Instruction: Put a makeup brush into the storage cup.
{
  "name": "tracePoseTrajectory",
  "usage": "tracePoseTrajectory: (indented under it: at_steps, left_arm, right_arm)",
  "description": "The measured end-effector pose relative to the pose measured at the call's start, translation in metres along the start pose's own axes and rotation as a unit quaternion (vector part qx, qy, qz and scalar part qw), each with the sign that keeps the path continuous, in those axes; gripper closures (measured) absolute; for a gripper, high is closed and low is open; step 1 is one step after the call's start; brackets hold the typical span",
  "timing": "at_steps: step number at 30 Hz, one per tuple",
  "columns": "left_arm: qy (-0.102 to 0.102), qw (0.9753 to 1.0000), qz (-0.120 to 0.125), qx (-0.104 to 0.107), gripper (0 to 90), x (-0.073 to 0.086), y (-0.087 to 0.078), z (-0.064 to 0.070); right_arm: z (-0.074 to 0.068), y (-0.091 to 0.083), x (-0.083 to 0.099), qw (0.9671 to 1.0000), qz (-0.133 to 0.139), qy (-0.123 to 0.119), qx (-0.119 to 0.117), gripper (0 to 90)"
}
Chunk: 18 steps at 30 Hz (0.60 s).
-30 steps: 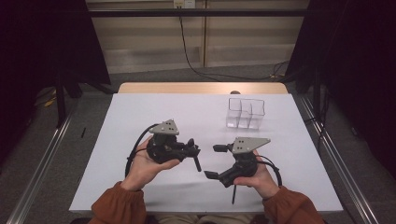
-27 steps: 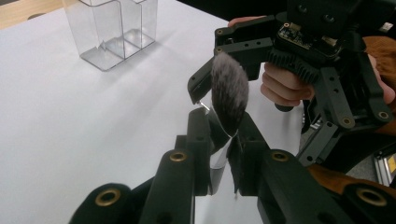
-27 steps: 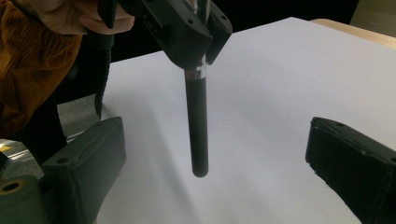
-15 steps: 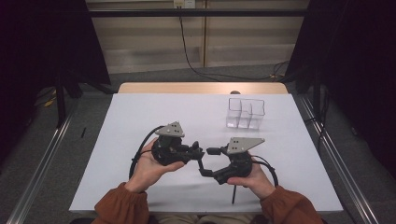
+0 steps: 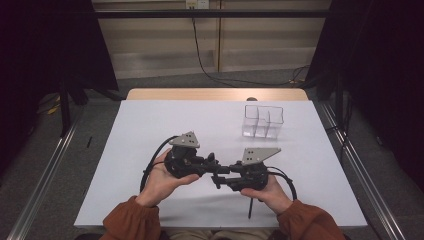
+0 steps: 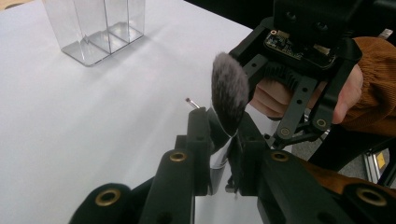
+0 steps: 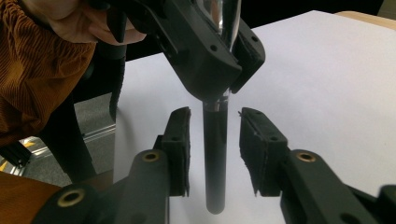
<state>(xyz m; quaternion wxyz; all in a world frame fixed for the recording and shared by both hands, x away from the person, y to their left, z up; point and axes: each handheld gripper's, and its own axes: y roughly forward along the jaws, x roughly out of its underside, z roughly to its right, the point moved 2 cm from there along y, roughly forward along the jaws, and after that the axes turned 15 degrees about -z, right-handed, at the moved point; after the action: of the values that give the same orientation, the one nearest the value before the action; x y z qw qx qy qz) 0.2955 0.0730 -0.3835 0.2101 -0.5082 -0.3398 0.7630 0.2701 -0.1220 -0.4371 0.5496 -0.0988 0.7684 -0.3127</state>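
Left gripper (image 5: 214, 165), held in the person's left hand (image 5: 162, 180), is clamped on a makeup brush (image 6: 229, 95): in the left gripper view its two jaws press against the silver ferrule just below the grey bristle tuft, which stands up above the jaw tips. Right gripper (image 5: 220, 176), in the right hand (image 5: 267, 192), meets the left one nose to nose near the front middle of the white table (image 5: 150, 125). In the right gripper view the right gripper (image 7: 215, 154) has its jaws parted, one on each side of the brush's dark handle (image 7: 215, 158), with a gap showing on both sides, so they are around the handle but not touching it. The same view shows the left gripper (image 7: 219, 60) above, closed on the shiny ferrule where it joins the handle. The brush is off the table, carried between the two grippers. A clear plastic organiser (image 5: 263, 121) with upright compartments stands well apart, toward the far right of the table; the left gripper view shows it (image 6: 95, 25) at the upper left.
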Motion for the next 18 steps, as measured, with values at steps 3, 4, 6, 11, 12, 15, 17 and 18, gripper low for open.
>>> tracePoseTrajectory:
  at_steps: [3,4,6,11,12,15,17,18]
  left_arm:
    - [0.0,1.0,0.0,0.0,80.0,0.0002,0.0006,-0.0004]
    - [-0.001,1.0,-0.001,-0.001,80.0,0.0002,0.001,-0.0004]
    - [-0.004,1.0,-0.002,0.0,80.0,0.0004,0.0012,-0.0009]
    - [0.0,1.0,-0.002,0.001,80.0,0.0005,0.0019,-0.0006]
    - [0.0,1.0,-0.002,0.003,80.0,0.0005,0.0021,-0.0004]
    - [0.0,1.0,-0.002,0.001,80.0,0.0006,0.0031,0.0]
    - [-0.002,1.0,-0.004,0.002,80.0,0.0011,0.0036,-0.0004]
    - [-0.002,1.0,-0.004,0.001,80.0,0.0012,0.0043,-0.0002]
  right_arm:
    - [-0.0002,-0.0001,0.0001,1.0,0.002,0.001,0.0,67.2]
    - [-0.0002,0.0,0.0001,1.0,0.002,0.001,0.0,67.2]
    - [-0.0002,0.0001,0.0003,1.0,0.003,0.002,0.0,67.1]
    - [-0.0007,0.0014,0.0007,1.0,0.001,0.001,0.0,69.4]
    - [-0.0009,0.0017,0.0007,1.0,0.001,0.001,0.0,70.4]
    - [-0.0005,0.0015,0.0008,1.0,0.003,0.002,-0.001,73.5]
    - [-0.0002,0.0007,0.0006,1.0,0.006,0.004,-0.001,75.1]
    - [-0.0001,0.0003,0.0006,1.0,0.006,0.004,-0.001,76.6]
